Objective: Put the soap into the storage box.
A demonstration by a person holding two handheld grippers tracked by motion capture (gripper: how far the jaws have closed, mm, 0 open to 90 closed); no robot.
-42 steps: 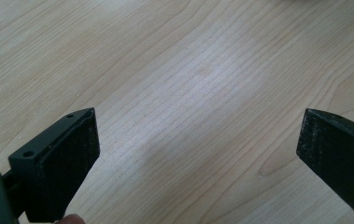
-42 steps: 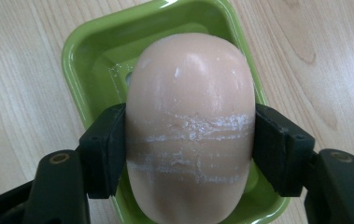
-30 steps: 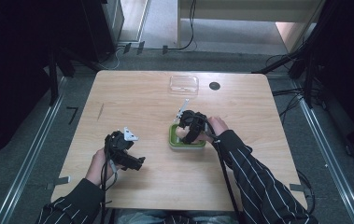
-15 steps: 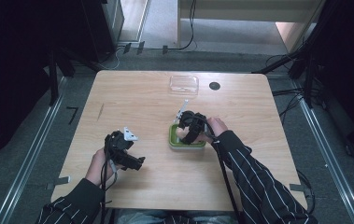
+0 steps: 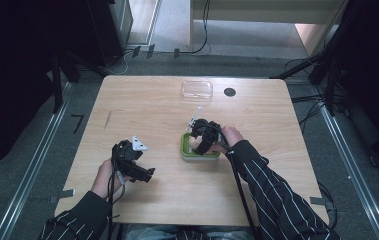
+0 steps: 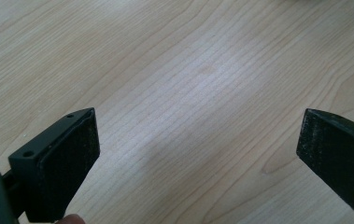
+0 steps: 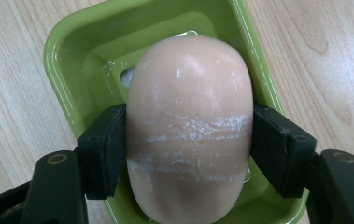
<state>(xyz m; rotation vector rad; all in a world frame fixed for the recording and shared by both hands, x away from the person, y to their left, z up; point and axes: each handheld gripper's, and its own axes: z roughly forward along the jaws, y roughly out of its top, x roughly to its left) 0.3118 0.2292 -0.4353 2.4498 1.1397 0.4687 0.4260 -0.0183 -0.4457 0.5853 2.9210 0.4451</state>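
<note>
Nothing moved, right claw (image 7: 188, 149) clamps soap (image 7: 189, 126)

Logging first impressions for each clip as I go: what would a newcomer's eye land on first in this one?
Most likely the pale pink soap bar, clamped between the right gripper jaws over the green soap dish near the table's middle; white scrape marks band it where the pads grip. Next, the left gripper, jaws wide apart over bare wooden table, and the clear lid lying apart at the far edge.
</note>
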